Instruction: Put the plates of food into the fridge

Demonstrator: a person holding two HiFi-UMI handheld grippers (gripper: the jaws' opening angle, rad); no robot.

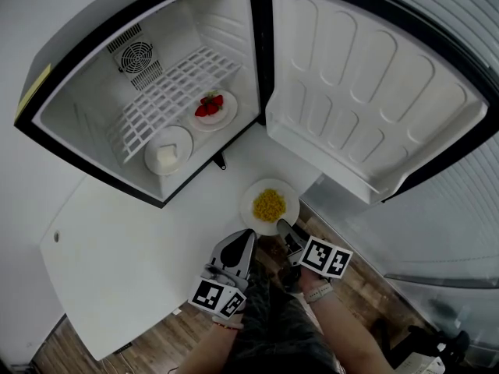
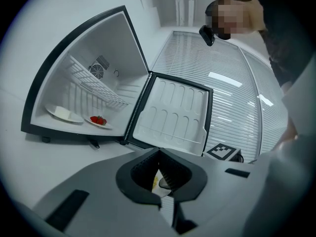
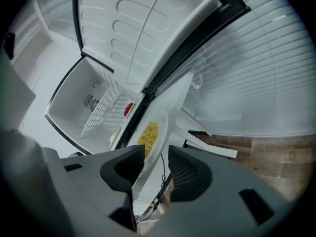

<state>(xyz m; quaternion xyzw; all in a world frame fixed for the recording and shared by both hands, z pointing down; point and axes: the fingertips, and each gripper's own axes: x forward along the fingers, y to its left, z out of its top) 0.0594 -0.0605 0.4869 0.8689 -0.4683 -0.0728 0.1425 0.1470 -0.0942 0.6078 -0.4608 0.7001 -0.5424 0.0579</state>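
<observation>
Left tongs (image 1: 248, 234): held level just off the bench's near edge, tips closed together with nothing between them; they point at the plate of corn (image 1: 269, 206) without touching it.
Right tongs (image 1: 282, 226): tilted down at the same plate from its near right side, spread wide. In the right gripper view the plate's rim runs between the two halves, but they are not pressing on it.
Plate of corn: flat on the bench (image 1: 132, 240), right at its near edge, in front of the fridge (image 1: 78, 115) and below the open door (image 1: 366, 100).
Plate of strawberries (image 1: 212, 109): already inside the fridge, on its floor near the door side.
Plate with white food (image 1: 168, 150): also inside, beside the strawberries and nearer the fridge's front lip.
Wire shelf (image 1: 171, 92): inside the fridge, behind and above the two plates, nothing on it.
Step in hand: taking hold of the last plate; two are stored and the corn is not yet lifted.
Next move: it looks as if the right tongs must close on the rim, then lift the plate level so the loose corn does not slide, and carry it forward through the opening to a bare spot on the fridge floor or the shelf, clear of the other two plates.
</observation>
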